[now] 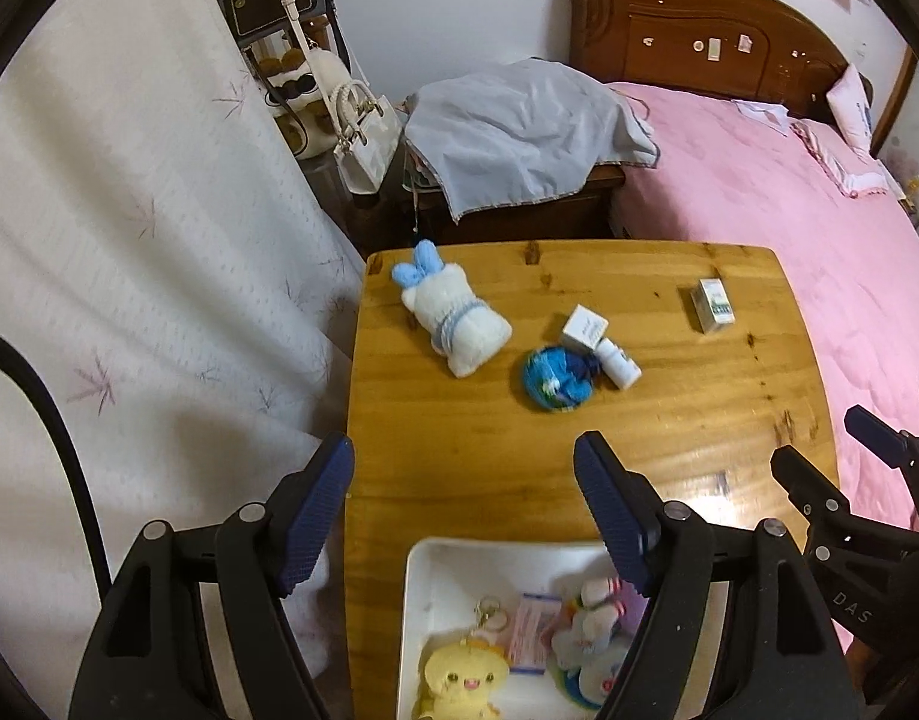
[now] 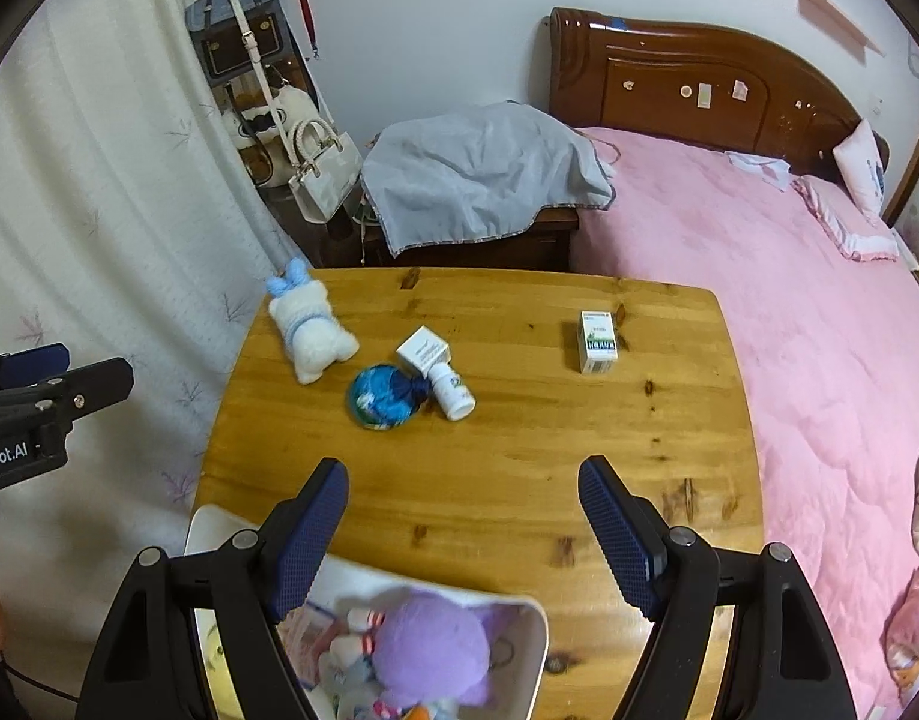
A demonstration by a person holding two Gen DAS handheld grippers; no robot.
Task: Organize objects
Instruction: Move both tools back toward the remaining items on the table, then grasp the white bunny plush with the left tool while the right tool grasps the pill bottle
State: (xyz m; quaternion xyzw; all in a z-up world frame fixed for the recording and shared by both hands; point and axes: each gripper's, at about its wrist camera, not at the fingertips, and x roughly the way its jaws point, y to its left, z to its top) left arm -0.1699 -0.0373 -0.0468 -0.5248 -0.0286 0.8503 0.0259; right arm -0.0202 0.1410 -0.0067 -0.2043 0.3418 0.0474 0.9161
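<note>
Left wrist view. Left tool (image 1: 465, 468): jaws spread wide, nothing between them, hovering above the near edge of the wooden surface (image 1: 669, 438). Below it, white bin (image 1: 423, 564) at the near edge, already partly filled: yellow plush keychain (image 1: 459, 681), pink card packet (image 1: 534, 630), and a pale plush with blue and pink trim, part hidden by the tool's finger. The bin reads as the collecting point for the task. Still loose on the surface: white plush with blue bow (image 1: 453, 318), lying on its side toward the far left; blue pouch (image 1: 558, 381) near the middle; small white box (image 1: 584, 328) and white bottle (image 1: 618, 363), the bottle lying down, touching or nearly touching pouch and box; green-and-white carton (image 1: 712, 305), standing apart toward the far right. Right tool (image 1: 831, 450) shows at the right margin, seemingly open.

Right wrist view. Right tool (image 2: 462, 492): jaws wide apart, empty, held over the near part of the surface (image 2: 579, 480). White bin (image 2: 537, 630) beneath, holding a purple plush (image 2: 432, 648) on top of smaller toys and the pink packet. The same five loose items: white plush (image 2: 309, 330), blue pouch (image 2: 384, 399), box (image 2: 423, 351), bottle (image 2: 453, 393), carton (image 2: 597, 342). Judgement: sorting is partway done; both tools are open to take the next item, the middle cluster being nearest.
</note>
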